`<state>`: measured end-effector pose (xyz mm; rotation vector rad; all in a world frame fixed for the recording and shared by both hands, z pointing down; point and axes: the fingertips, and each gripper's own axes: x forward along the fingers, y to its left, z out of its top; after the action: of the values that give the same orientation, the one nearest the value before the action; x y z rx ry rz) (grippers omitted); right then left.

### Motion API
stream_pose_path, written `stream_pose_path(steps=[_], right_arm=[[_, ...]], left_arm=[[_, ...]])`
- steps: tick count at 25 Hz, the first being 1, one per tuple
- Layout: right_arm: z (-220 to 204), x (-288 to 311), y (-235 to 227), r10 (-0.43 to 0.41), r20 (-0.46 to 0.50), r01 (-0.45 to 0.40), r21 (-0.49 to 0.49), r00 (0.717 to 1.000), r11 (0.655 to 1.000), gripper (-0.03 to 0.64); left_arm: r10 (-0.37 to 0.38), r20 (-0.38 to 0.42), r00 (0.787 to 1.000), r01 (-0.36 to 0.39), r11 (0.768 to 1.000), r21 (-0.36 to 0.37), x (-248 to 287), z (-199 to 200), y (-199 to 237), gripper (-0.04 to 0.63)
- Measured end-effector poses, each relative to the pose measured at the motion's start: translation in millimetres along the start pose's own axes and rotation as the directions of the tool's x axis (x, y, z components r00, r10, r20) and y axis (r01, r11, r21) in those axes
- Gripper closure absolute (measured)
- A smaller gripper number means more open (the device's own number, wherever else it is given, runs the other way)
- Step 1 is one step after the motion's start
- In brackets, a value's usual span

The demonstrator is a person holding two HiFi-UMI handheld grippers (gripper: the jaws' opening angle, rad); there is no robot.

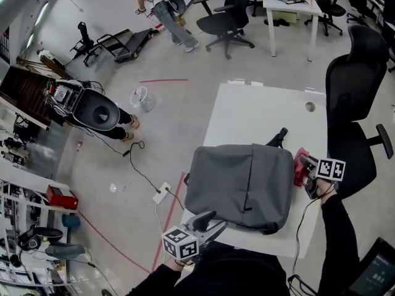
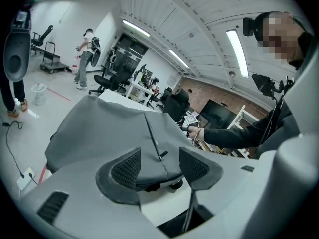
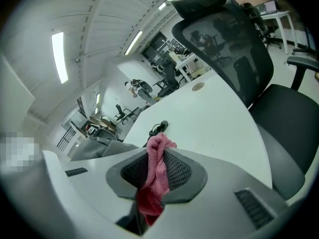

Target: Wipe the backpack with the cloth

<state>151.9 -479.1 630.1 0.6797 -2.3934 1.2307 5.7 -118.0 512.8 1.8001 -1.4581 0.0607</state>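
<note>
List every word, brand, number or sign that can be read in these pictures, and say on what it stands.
No text can be read.
The backpack shows no logo or label.
The cloth is plain pink, with no tag visible.
The marker cubes carry only black-and-white square patterns, no letters.
The screen at the head view's lower right has marks too small to read.

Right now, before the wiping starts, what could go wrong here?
1. The right tool pinches the cloth so only a small tuft sticks out ahead; its hard jaws may scrape the backpack.
2. The left tool is open around the backpack's near edge, not clamped, so a wipe could push the backpack toward the nearby left edge of the table.
</note>
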Motion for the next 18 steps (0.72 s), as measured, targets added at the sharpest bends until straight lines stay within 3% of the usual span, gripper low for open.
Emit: stream_pose_path(steps=[6, 9, 14, 18], right_arm=[[-68.2, -16.9, 13.6, 0.041, -0.080, -0.039, 0.021, 0.996, 0.999, 0.541], [-124.1, -55.1, 24.7, 0.041, -0.106, -0.036, 0.055, 0.994, 0.998, 0.541], [-182.1, -79.6, 72.0, 0.051, -0.119, -0.042, 0.075, 0.992, 0.996, 0.541], [-221.0, -112.3, 98.5, -0.028, -0.094, 0.039, 0.121, 0.995, 0.992, 0.541]], left_arm=[[0.032, 0.020, 0.999, -0.032, 0.999, 0.001, -18.2, -13.7, 7.2, 0.337], [0.004, 0.015, 1.000, -0.004, 1.000, 0.028, -21.3, -14.2, 9.5, 0.337], [-0.049, 0.046, 0.998, 0.044, 0.994, 0.103, -31.8, 26.2, 40.3, 0.337], [-0.151, 0.015, 0.988, 0.149, 0.983, 0.105, -45.2, 25.3, 43.7, 0.337]])
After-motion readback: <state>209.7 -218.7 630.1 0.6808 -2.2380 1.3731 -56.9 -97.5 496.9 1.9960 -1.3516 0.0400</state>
